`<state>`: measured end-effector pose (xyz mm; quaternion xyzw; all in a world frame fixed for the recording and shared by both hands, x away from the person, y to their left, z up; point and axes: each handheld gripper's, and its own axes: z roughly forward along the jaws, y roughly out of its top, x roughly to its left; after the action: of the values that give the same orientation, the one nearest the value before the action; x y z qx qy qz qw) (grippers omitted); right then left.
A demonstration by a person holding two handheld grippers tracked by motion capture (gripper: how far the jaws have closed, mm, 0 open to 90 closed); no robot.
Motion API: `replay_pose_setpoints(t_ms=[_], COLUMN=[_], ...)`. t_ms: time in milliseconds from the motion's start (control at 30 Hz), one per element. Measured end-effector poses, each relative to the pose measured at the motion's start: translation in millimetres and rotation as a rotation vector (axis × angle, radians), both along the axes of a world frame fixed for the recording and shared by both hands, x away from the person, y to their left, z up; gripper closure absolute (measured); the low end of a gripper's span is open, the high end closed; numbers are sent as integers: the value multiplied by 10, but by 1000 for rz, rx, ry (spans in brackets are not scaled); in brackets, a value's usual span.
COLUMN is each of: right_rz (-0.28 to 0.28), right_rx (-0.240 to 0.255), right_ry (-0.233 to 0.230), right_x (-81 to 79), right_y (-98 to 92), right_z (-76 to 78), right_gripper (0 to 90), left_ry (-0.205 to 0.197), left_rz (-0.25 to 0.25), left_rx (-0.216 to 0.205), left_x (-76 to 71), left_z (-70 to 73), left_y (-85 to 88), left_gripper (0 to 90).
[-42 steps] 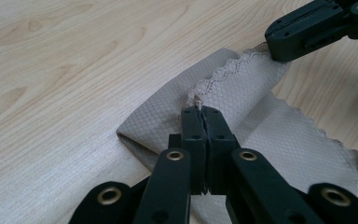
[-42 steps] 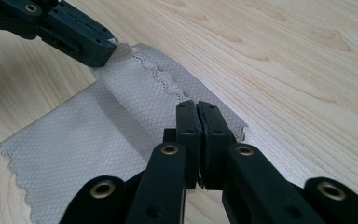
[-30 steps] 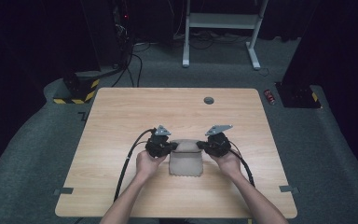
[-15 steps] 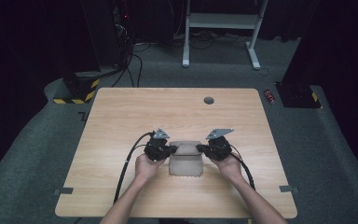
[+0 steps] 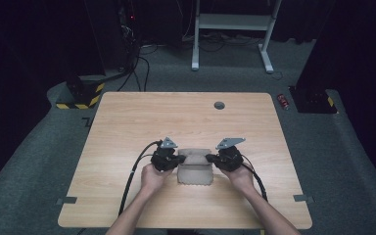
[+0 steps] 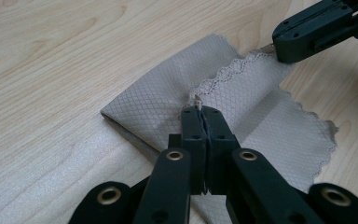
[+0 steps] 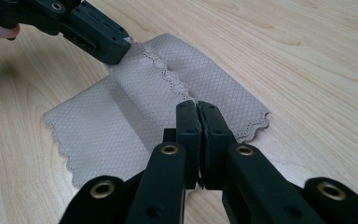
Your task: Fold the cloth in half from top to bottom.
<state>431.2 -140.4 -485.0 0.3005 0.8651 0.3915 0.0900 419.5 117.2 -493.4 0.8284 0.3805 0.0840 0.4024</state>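
No readable text, label, brand or number appears anywhere; the only marking is yellow-and-black hazard striping (image 5: 78, 100) on a dark base on the floor, upper left of the high view.

We see the left gripper (image 6: 200, 108) clamped tight on the scalloped edge of a beige quilted cloth (image 6: 163, 100), which lies partly folded on the wooden table (image 6: 51, 56). Beyond the cloth's far corner, the right gripper (image 6: 279, 49) pinches the same scalloped edge.
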Motion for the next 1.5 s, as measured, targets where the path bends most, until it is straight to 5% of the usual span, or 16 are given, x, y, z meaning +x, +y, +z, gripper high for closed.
replay_pose_setpoints(t_ms=[1500], right_rz=[25], right_rx=[-7], right_ry=[30], right_x=[-261], right_y=[-36], right_z=[-210], right_gripper=[873], left_ry=[-4], left_rz=[-29], left_rx=[34], left_x=[-293], left_z=[-138], left_y=[2], left_gripper=[875])
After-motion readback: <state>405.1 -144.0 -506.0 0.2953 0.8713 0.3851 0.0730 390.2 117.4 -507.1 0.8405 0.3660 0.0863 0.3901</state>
